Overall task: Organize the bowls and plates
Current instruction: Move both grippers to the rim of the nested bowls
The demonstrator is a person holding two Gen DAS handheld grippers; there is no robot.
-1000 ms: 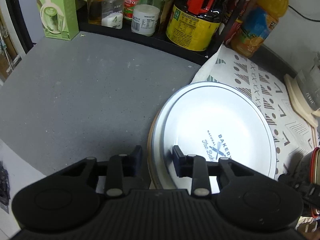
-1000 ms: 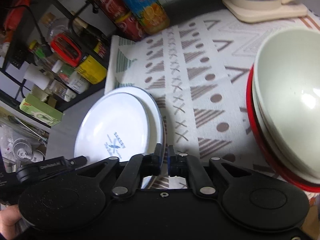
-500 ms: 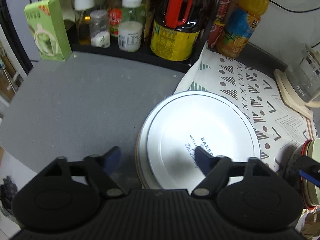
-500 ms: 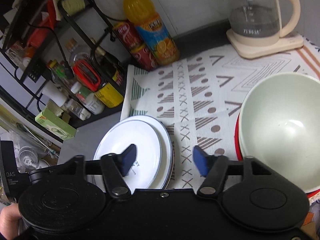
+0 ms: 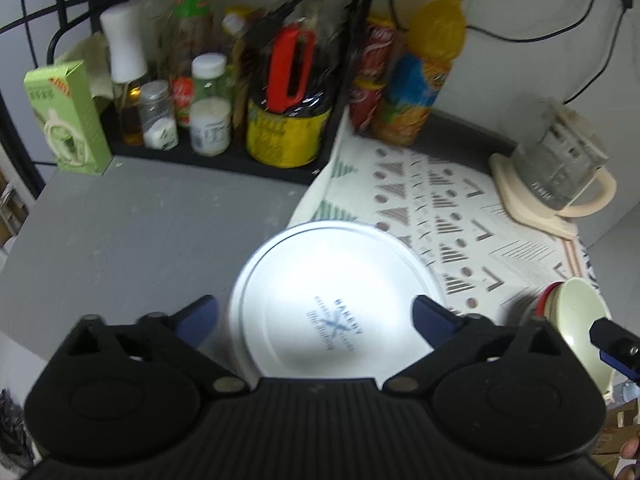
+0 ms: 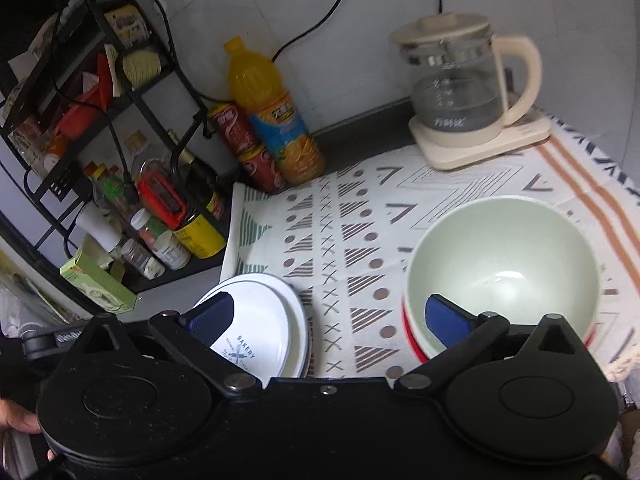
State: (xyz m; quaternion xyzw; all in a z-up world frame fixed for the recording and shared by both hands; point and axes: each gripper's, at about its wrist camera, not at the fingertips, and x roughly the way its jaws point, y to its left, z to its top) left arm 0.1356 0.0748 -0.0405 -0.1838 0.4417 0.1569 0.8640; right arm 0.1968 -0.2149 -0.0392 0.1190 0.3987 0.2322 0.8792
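Both tools are empty right now: the left gripper (image 5: pixel 314 316) has its blue pads spread wide apart, hovering above the stack of white plates (image 5: pixel 336 292) in the lower centre of its frame, and the right gripper (image 6: pixel 326 314) is just as wide, holding nothing. The plates sit half on the grey counter (image 5: pixel 140 220), half on the patterned cloth (image 6: pixel 360 220). In the right view, the pale green bowl (image 6: pixel 504 256) fills the lower right, nested in a red-rimmed bowl (image 6: pixel 409 332). The stacking looks about finished, so the step in hand reads as backing off. Best lift straight up, keep the pads clear of the rims, and steer wide of the glass kettle (image 6: pixel 460 84) at upper right.
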